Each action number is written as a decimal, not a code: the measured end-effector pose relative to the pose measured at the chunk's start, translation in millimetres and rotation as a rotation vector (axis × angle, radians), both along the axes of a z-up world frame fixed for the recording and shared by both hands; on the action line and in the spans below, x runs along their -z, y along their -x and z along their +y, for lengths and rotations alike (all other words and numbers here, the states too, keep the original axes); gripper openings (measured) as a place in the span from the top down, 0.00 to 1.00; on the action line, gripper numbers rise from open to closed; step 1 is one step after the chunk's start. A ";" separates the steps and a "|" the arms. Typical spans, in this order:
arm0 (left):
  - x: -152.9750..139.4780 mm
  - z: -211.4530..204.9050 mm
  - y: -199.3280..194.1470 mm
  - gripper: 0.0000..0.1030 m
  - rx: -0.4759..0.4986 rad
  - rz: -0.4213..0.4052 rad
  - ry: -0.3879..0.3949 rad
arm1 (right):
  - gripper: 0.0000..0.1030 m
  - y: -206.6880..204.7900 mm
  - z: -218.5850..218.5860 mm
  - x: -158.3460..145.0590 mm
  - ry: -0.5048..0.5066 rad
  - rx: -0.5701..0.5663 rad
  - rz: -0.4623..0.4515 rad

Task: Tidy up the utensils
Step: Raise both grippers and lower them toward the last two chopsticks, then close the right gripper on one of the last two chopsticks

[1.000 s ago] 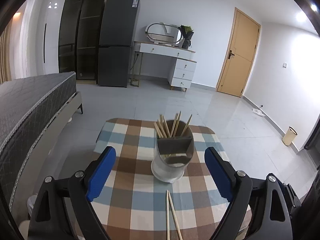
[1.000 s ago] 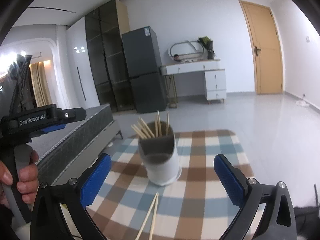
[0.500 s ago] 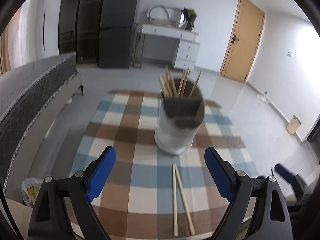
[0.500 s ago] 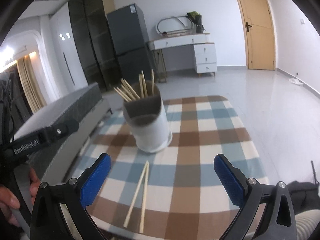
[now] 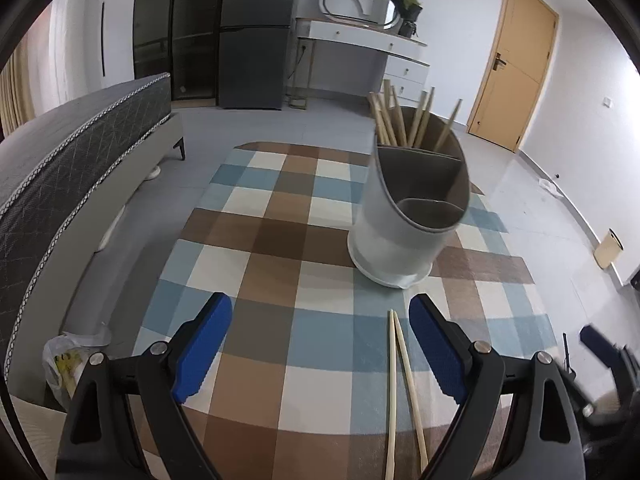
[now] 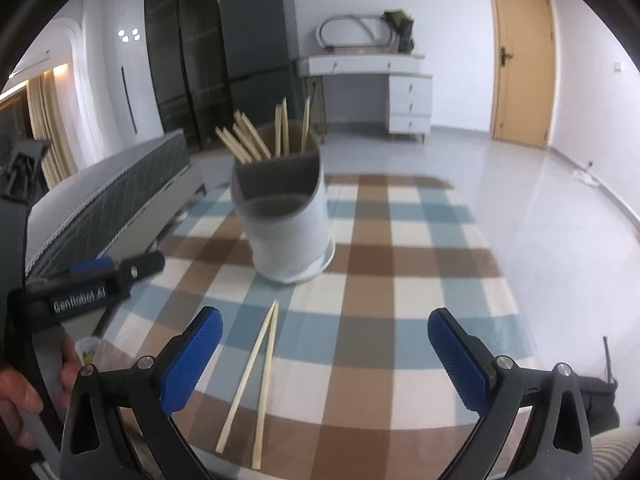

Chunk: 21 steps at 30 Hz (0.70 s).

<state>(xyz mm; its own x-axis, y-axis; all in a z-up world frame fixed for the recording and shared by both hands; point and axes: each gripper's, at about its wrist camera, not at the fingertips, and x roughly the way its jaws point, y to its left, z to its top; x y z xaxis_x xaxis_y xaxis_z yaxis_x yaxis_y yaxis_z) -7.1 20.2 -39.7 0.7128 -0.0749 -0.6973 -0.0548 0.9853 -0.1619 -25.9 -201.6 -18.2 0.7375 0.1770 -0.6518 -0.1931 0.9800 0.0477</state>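
Left wrist view: the left gripper [image 5: 320, 344] hangs over the near part of a checked tablecloth [image 5: 280, 240] with its blue-padded jaws spread wide and nothing between the pads. A pair of loose chopsticks [image 5: 400, 380] lies flat on the cloth, tips together toward the holder, just inside the gripper's right-hand finger and apart from it. Beyond them stands a white utensil holder [image 5: 400, 232] with a slanted rim and inner dividers; more chopsticks [image 5: 400, 120] stand upright in its rear compartment, while the front compartment appears empty. A grey bed [image 5: 72, 152] runs along the left edge of the table. Right wrist view: the right gripper [image 6: 324, 356] is likewise wide open and holds nothing. The loose chopsticks [image 6: 256, 376] lie on the cloth between its fingers, nearer the left pad, with the utensil holder [image 6: 288, 224] beyond them. At far left, a hand [image 6: 16, 396] grips the handle of the left gripper [image 6: 86, 284].
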 end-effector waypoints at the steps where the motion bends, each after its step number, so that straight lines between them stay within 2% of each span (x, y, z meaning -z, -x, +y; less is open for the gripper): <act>1: 2.1 1.5 -3.1 0.16 -0.007 0.014 0.003 | 0.00 -3.0 2.7 3.5 0.008 -0.010 0.015; 6: 9.0 7.4 -15.6 0.16 -0.034 0.049 -0.002 | 0.01 -17.1 17.9 20.1 0.041 -0.042 0.083; 10: 12.4 7.2 -23.3 0.16 0.000 0.090 0.028 | 0.02 -33.2 26.8 35.0 0.073 -0.043 0.149; 13: 12.3 7.6 -25.8 0.16 -0.014 0.092 -0.006 | 0.10 -50.0 35.2 51.2 0.084 -0.058 0.224; 15: 11.4 13.7 -28.1 0.16 -0.034 0.096 0.006 | 0.17 -58.5 42.2 62.1 0.101 -0.078 0.260; 18: 12.9 25.8 -32.4 0.16 -0.073 0.114 0.048 | 0.23 -68.4 49.7 77.0 0.107 -0.107 0.308; 19: 15.4 31.3 -35.1 0.16 -0.083 0.136 0.071 | 0.30 -71.0 51.2 81.0 0.103 -0.113 0.320; 21: 21.4 40.6 -39.9 0.16 -0.102 0.177 0.124 | 0.34 -75.3 53.4 87.7 0.107 -0.117 0.340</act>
<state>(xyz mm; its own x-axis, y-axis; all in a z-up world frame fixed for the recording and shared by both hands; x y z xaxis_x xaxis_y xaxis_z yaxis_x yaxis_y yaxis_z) 32.8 60.8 -61.2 0.5885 -0.1017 -0.8021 -0.1918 0.9462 -0.2607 49.5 -148.2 -105.8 0.4541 0.1653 -0.8755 -0.2951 0.9551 0.0273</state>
